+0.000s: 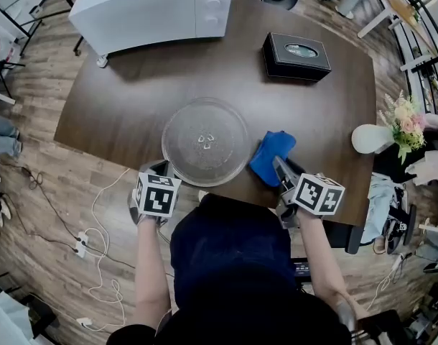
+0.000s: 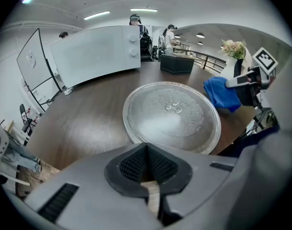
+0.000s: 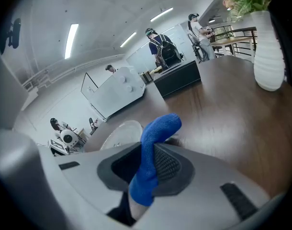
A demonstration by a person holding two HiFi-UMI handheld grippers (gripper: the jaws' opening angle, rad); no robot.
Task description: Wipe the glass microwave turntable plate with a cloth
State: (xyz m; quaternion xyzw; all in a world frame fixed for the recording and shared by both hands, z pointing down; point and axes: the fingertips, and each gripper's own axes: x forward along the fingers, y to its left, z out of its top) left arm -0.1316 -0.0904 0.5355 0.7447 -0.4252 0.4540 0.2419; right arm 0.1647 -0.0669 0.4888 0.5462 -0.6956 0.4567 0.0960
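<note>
Forearms stretch forward from the person's body at the near edge of the dark wooden table (image 1: 126,106), one gripper on each side of the glass turntable plate (image 1: 206,141). The left gripper (image 1: 164,168) points at the plate's near-left rim from just beside it, its jaws pressed together with nothing between them; whether it touches the glass cannot be told. The right gripper (image 1: 279,167) angles inward, its jaws clamped on a blue cloth (image 1: 271,157) that bunches just beside the plate's right rim. The plate lies flat at the middle of the table, round, clear and slightly dished, with a small raised hub at its centre and a textured, bubbly surface. Only the right gripper view shows the grip itself: a fold of cloth is pinched between the ribbed pads and sticks up past them. The left gripper view shows the plate's full face with the cloth off to its right. The head view alone takes in the white microwave (image 1: 147,6) at the far edge and a black box (image 1: 296,54).
</note>
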